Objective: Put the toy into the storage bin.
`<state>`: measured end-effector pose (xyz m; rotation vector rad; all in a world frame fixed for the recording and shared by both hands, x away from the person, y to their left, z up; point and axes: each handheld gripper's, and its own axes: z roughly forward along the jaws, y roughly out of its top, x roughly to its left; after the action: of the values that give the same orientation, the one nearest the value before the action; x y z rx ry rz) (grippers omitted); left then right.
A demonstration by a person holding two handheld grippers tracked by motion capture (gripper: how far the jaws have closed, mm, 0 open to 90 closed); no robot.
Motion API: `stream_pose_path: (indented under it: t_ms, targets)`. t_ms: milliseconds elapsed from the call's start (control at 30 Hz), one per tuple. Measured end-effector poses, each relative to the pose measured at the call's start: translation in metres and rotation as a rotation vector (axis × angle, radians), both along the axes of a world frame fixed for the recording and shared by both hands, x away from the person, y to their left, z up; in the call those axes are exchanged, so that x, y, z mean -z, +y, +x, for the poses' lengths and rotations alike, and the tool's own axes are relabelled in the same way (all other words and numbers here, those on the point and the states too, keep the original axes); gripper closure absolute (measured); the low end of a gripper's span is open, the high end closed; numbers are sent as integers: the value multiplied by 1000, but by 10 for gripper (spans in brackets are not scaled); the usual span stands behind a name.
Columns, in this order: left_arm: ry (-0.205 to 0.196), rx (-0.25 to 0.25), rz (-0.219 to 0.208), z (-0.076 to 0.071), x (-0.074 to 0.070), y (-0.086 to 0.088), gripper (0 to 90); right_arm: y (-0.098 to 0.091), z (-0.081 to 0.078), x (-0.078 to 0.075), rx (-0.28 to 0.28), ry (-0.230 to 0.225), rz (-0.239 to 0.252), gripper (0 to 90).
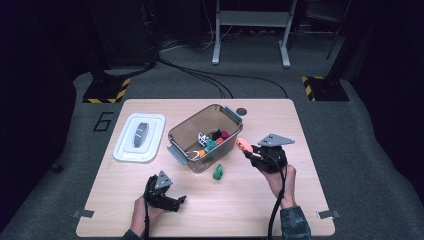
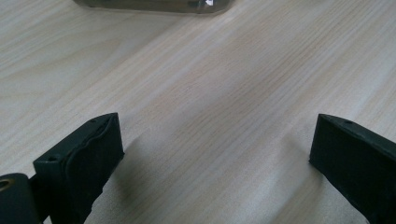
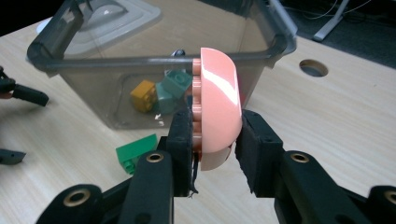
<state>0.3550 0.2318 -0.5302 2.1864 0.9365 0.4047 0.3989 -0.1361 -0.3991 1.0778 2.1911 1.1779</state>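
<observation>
A: How many grippers on the table?

B: Two. Right gripper (image 3: 215, 135) is clamped on one pink brick (image 3: 217, 105), rounded side against one jaw, studs against the other. It's held off the table (image 1: 260, 200), just beside the bin's near-right wall.

A: And the left gripper?

B: Left gripper (image 1: 167, 197) sits low near the front edge, jaws wide apart, nothing btwn them, just bare wood in the left gripper view.

A: Bins?

B: One, clear grey bin (image 1: 186, 131), mid-table, set at an angle, w/ two latch handles, one at each end. One white lid (image 1: 139, 137) lies flat to its left, apart from it.

A: What's inside?

B: Small bricks piled in the near end. From above I count approx six: one teal (image 1: 210, 145), one orange (image 1: 202, 153), one dark red (image 1: 225, 134), one black (image 1: 216, 134), one black-and-white patterned piece (image 1: 203, 137), one pale ring-like bit (image 1: 192, 154). Too small to be sure of the total. Through the wall in the right gripper view I make out one yellow-orange brick and two teal ones.

A: Anything loose outside?

B: One green brick (image 1: 218, 172), on the table just in front of the bin, btwn the two grippers. Also one round hole (image 1: 242, 111) in the tabletop behind the bin.
</observation>
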Motion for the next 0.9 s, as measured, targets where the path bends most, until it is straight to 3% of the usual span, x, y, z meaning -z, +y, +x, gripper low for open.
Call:
stream_pose_path:
  t_ms: [300, 567, 900]
  targets:
    - [0, 0, 0, 0, 0, 0, 25, 1, 14, -27, 9, -19, -9, 672]
    - [0, 0, -1, 0, 0, 0, 25, 9, 31, -45, -5, -8, -31, 671]
    - [-4, -1, 6, 0, 0, 0, 25, 29, 53, -51, -20, -4, -42, 671]
